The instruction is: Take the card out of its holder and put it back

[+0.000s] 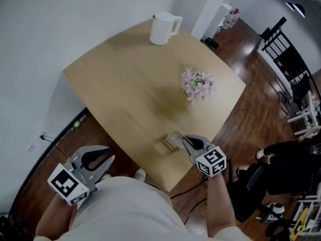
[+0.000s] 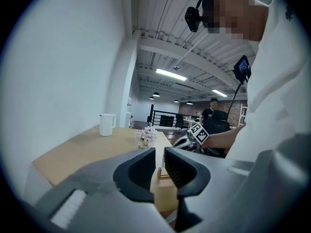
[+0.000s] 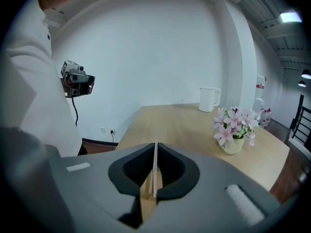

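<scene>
Looking steeply down from the head view, the nearest thing is the person's white shirt (image 1: 125, 210), with a forearm reaching out on each side. The left gripper (image 1: 108, 163) hangs off the near left side of the table, over the dark wood floor (image 1: 251, 99), touching nothing. In the left gripper view its jaws stand slightly apart with nothing between the pads, and it points across the table toward the other gripper. The right gripper (image 1: 186, 140), topped by its square-marker cube, sits over the near edge of the light wooden table (image 1: 125, 84). Its jaws are clenched on the card (image 1: 175, 136), a thin pale sheet. In the right gripper view the card (image 3: 155, 169) shows edge-on as a white upright line pinched between the two black pads. Its lower end meets the small wooden holder (image 3: 146, 205) just beneath the jaws. Whether the card is fully seated in the slot cannot be told. The holder (image 1: 169, 144) rests on the table close to the near edge, just left of the right gripper. Farther out, near the middle right of the table, stands a small pot of pink flowers (image 1: 198, 84), well apart from the holder. At the far end stands a white jug (image 1: 163, 28) with its handle to the right, close to a white wall (image 1: 60, 19). Beyond, at the right, is a black railing (image 1: 286, 49).
</scene>
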